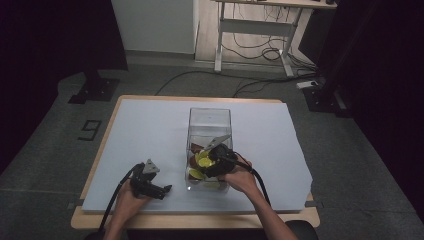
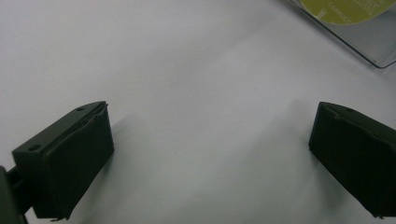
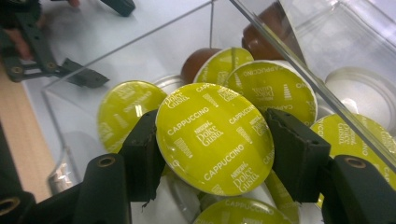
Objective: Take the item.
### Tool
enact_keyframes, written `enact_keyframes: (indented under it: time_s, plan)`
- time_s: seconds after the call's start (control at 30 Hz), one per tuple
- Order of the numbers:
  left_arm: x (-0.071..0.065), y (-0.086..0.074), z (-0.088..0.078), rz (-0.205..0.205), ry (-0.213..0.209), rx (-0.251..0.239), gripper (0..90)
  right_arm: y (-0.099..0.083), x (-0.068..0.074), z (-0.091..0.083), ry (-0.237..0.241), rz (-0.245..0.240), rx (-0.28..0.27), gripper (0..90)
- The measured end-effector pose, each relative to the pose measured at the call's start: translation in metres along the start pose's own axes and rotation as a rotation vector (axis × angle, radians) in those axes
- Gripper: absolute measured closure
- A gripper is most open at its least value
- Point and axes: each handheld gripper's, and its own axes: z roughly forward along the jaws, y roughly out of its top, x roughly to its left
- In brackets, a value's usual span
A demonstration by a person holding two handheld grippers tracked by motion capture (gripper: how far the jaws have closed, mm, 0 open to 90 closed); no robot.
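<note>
Reaching into clear box (image 1: 209, 118), right gripper (image 3: 215, 151) clamping cappuccino capsule (image 3: 214, 138)

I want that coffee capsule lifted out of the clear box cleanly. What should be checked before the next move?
1. Right gripper closed on the yellow-lidded Cappuccino capsule, a jaw at each side: ok.
2. Grip firm enough to lift: cannot tell.
3. Clear plastic box upright on the white sheet: ok.
4. Box wall close beside the right gripper: not ok, lift straight up.
5. Left gripper open, holding nothing, apart from the box: ok.
</note>
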Motion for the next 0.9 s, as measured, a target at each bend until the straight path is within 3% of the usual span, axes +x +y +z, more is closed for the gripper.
enact_keyframes:
  time_s: [0.37, 0.9]
  plan:
    - [0.000, 0.000, 0.000, 0.000, 0.001, -0.001, 0.0, -0.001, -0.003, -0.019, 0.016, -0.012, -0.040, 40.0]
    - [0.000, 0.000, 0.000, -0.001, 0.000, 0.000, 0.0, -0.011, -0.016, -0.043, -0.006, -0.003, -0.080, 40.0]
